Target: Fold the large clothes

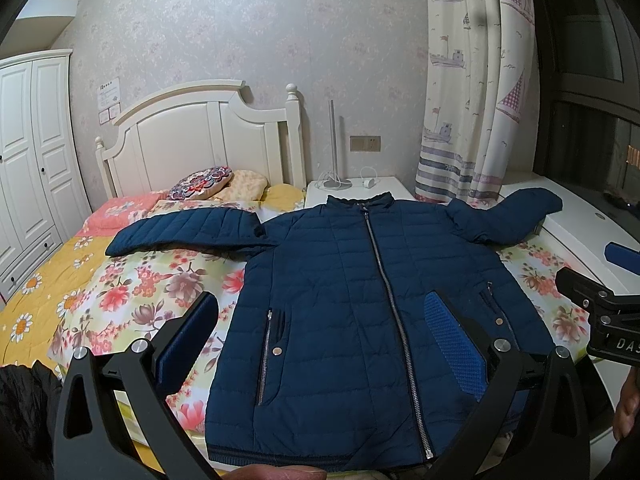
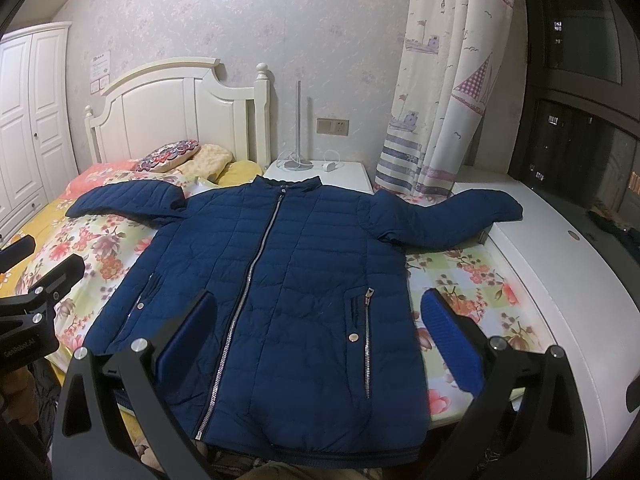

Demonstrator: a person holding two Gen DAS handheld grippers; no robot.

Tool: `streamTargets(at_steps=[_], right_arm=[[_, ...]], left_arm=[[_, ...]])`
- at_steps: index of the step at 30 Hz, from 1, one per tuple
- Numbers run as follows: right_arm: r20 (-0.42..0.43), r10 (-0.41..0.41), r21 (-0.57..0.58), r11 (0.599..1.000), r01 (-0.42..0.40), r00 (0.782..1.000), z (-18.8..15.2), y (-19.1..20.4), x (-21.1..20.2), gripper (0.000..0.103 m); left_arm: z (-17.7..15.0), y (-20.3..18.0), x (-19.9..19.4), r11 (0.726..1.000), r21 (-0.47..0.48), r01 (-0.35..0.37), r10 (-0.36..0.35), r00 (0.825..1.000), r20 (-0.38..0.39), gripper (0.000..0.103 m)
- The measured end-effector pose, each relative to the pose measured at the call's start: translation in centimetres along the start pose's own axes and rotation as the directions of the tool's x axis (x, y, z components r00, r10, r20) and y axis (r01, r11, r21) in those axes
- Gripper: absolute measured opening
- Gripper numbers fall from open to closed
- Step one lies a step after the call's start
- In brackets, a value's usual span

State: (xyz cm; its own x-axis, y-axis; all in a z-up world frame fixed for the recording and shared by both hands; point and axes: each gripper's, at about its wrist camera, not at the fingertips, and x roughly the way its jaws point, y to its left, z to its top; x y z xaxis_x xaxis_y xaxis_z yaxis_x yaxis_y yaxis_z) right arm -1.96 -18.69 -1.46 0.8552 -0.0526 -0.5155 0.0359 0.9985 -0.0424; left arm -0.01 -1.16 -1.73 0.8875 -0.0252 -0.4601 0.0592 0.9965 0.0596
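- Both sets of fingers stand apart and hold nothing: I see the left gripper (image 1: 332,336) and right gripper (image 2: 320,332) above the hem, lower centre of each frame.
- Jacket (image 2: 272,280) lies flat on the bed (image 2: 460,280), mid-frame, zipped, both sleeves (image 2: 452,216) spread outward.
- Progress, as I judge it: no fold made; sleeves and body remain to fold.
- Material: navy quilted shell, puffy, metal zipper (image 2: 240,304), snap pockets; the floral quilt beneath looks soft.

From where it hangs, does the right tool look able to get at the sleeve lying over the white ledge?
Probably yes. The right tool hangs open above the navy quilted jacket; its sleeve lies uncovered, with only floral bedspread between.
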Motion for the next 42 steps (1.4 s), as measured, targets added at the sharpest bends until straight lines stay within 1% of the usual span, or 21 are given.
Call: streamTargets(at_steps=[6,12,16,19,21,22,23,24,25,27,28,30,31,33,36,37,38,39,40,41,42], right_arm=[[-0.004,0.003,0.000,1.000,-0.003,1.000,-0.3,0.2,0.3,0.101],[-0.014,0.007,-0.001,1.000,-0.007,1.000,-1.0,0.6,0.7,0.101],[-0.036,0.004,0.003,1.000,-0.004,0.999,-0.9,0.1,1.8,0.101],[-0.052,0.021,0.011,1.000,-0.020,0.998,-1.1,-0.5,3.1,0.101],[-0.022,0.062,0.016,0.998,-0.061,0.998,-1.4,-1.4,4.6,0.101],[-0.021,0.086,0.022,0.996,-0.086,0.996,-1.5,-2.0,5.6,0.101],[-0.033,0.107,0.032,0.994,-0.106,0.994,-1.5,-2.7,6.7,0.101],[-0.065,0.139,0.067,0.989,-0.134,0.988,-1.9,-4.2,8.8,0.101],[-0.096,0.144,0.105,0.985,-0.134,0.985,-2.0,-5.5,10.5,0.101],[-0.150,0.117,0.199,0.976,-0.086,0.982,-2.4,-8.6,13.8,0.101],[-0.152,0.098,0.249,0.967,-0.058,0.983,-2.6,-10.8,15.5,0.101],[-0.160,0.045,0.320,0.947,0.009,0.986,-2.7,-14.5,18.0,0.101],[-0.165,0.035,0.379,0.925,0.030,0.986,-2.5,-16.8,19.6,0.101],[-0.158,0.081,0.500,0.866,0.010,0.984,-2.0,-21.1,22.8,0.101],[-0.143,0.111,0.588,0.809,-0.006,0.984,-0.6,-25.6,27.1,0.101],[-0.139,0.114,0.603,0.798,-0.008,0.984,-0.1,-26.4,28.2,0.101],[-0.139,0.111,0.619,0.785,-0.001,0.984,0.5,-27.6,29.7,0.101],[-0.139,0.104,0.627,0.779,0.006,0.985,0.9,-28.3,30.7,0.101],[-0.135,0.094,0.643,0.765,0.015,0.986,1.5,-29.6,32.4,0.101],[-0.136,0.087,0.659,0.752,0.024,0.987,1.9,-30.4,33.5,0.100],[-0.146,0.085,0.679,0.733,0.037,0.986,2.2,-31.4,35.1,0.100]], left_arm=[[-0.2,0.1,0.0,1.000,-0.001,0.000,0.000,1.000,-0.001,0.099],[-1.3,0.5,0.5,1.000,-0.002,0.002,-0.002,1.000,-0.013,0.099],[-1.7,0.3,1.3,1.000,0.001,0.005,-0.005,0.999,-0.038,0.099],[-1.4,-0.1,2.5,1.000,0.007,0.006,-0.006,0.998,-0.062,0.099],[-1.4,-0.5,4.3,1.000,0.011,0.021,-0.020,0.997,-0.075,0.099],[-1.2,-0.7,5.4,1.000,0.012,0.029,-0.028,0.996,-0.084,0.099],[-1.2,-0.9,7.2,0.999,0.013,0.044,-0.043,0.994,-0.102,0.099],[-1.1,-1.2,9.1,0.998,0.015,0.055,-0.053,0.991,-0.123,0.099],[-1.1,-1.4,11.3,0.998,0.023,0.064,-0.060,0.987,-0.149,0.099],[-1.1,-2.0,17.0,0.996,0.078,0.043,-0.024,0.971,-0.237,0.099],[-1.0,-2.1,19.7,0.994,0.103,0.037,-0.008,0.962,-0.274,0.099],[-0.9,-2.0,23.4,0.992,0.120,0.038,0.002,0.947,-0.322,0.099],[-0.8,-1.8,25.1,0.991,0.126,0.034,0.012,0.940,-0.341,0.099],[-0.5,-1.2,28.7,0.992,0.126,0.026,0.023,0.926,-0.376,0.099],[-0.6,-0.1,32.3,0.996,0.087,0.001,0.037,0.903,-0.428,0.099],[-0.8,0.0,33.1,0.997,0.072,-0.002,0.034,0.897,-0.442,0.099],[-1.3,0.2,34.0,0.999,0.050,-0.006,0.028,0.886,-0.464,0.099],[-1.9,0.4,34.7,1.000,0.026,0.002,0.011,0.878,-0.479,0.099],[-2.5,1.0,34.8,1.000,-0.012,0.018,-0.022,0.888,-0.459,0.099],[-2.7,1.4,34.7,0.999,-0.037,0.028,-0.042,0.895,-0.445,0.099],[-2.7,1.7,34.8,0.998,-0.053,0.037,-0.057,0.895,-0.442,0.099]])
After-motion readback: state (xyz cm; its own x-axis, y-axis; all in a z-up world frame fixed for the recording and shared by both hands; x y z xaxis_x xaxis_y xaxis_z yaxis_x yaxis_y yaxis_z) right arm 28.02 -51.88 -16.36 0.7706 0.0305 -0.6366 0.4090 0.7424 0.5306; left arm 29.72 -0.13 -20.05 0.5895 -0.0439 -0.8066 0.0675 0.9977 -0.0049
